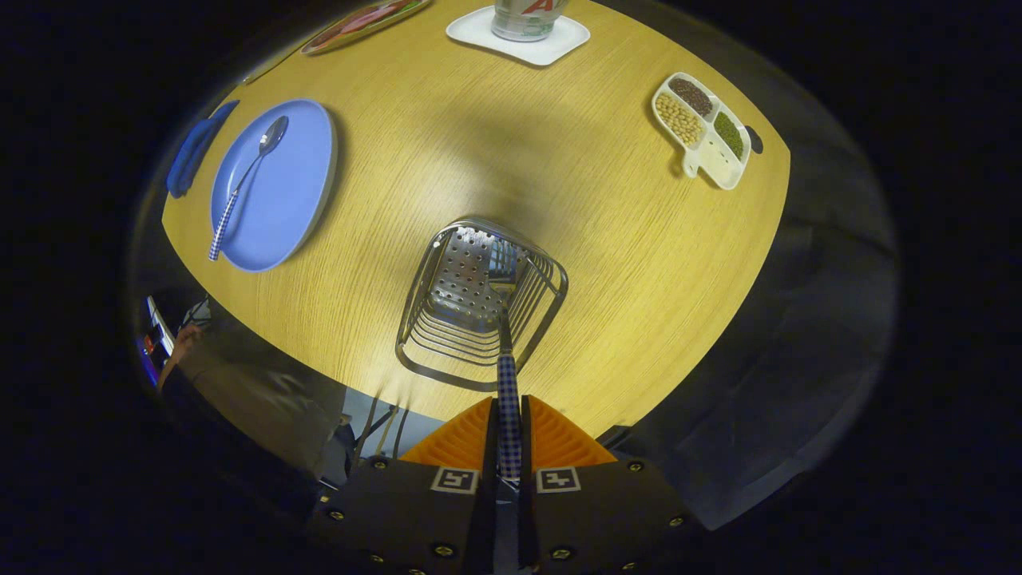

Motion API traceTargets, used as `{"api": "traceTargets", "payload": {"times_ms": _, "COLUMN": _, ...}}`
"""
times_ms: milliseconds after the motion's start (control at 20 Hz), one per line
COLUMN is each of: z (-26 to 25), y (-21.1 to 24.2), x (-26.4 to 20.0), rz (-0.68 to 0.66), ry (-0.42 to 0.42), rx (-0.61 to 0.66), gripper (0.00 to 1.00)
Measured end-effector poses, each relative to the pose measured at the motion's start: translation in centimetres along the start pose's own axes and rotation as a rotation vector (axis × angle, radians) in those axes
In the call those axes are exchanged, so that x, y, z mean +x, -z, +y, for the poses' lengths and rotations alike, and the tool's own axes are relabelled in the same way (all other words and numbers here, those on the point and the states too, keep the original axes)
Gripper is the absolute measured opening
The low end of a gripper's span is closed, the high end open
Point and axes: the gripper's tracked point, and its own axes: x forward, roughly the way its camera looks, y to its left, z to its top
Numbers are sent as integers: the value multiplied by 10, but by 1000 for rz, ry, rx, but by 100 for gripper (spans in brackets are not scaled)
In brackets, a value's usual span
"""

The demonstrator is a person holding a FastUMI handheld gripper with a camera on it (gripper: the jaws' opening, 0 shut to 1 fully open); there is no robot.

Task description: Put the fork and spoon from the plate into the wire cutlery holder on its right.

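The claw (509, 447) is clenching the checked handle of a fork (508, 383), holding it above the wire cutlery holder (479, 303); a spoon (247, 180) is lying on the blue plate (287, 200).

Fork (508, 383) tines hidden inside the wire holder (479, 307).

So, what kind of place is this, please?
Probably a dining table set up for a household task: a wooden table carries a blue plate with a spoon, a wire cutlery holder, and a divided snack tray. The gripper holds the fork above the holder.
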Motion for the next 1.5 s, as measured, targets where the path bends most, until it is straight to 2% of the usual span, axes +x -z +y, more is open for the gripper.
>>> {"api": "traceTargets", "payload": {"times_ms": 250, "z": -1, "y": 6, "x": -7, "rz": -25, "ry": -10, "rx": 36, "gripper": 19}}
{"api": "traceTargets", "payload": {"times_ms": 650, "z": 2, "y": 12, "x": -36, "rz": -131, "ry": 9, "rx": 85, "gripper": 19}}
{"api": "traceTargets", "payload": {"times_ms": 850, "z": 20, "y": 7, "x": -56, "rz": -215, "ry": 1, "rx": 115, "gripper": 19}}
{"api": "traceTargets", "payload": {"times_ms": 1050, "z": 63, "y": -7, "x": -81, "rz": -326, "ry": -76, "rx": 168, "gripper": 19}}
{"api": "traceTargets", "payload": {"times_ms": 1250, "z": 100, "y": -15, "x": -100, "rz": -383, "ry": -98, "rx": 165, "gripper": 19}}
{"api": "traceTargets", "payload": {"times_ms": 1500, "z": 173, "y": -37, "x": -90, "rz": -433, "ry": -230, "rx": 216, "gripper": 19}}
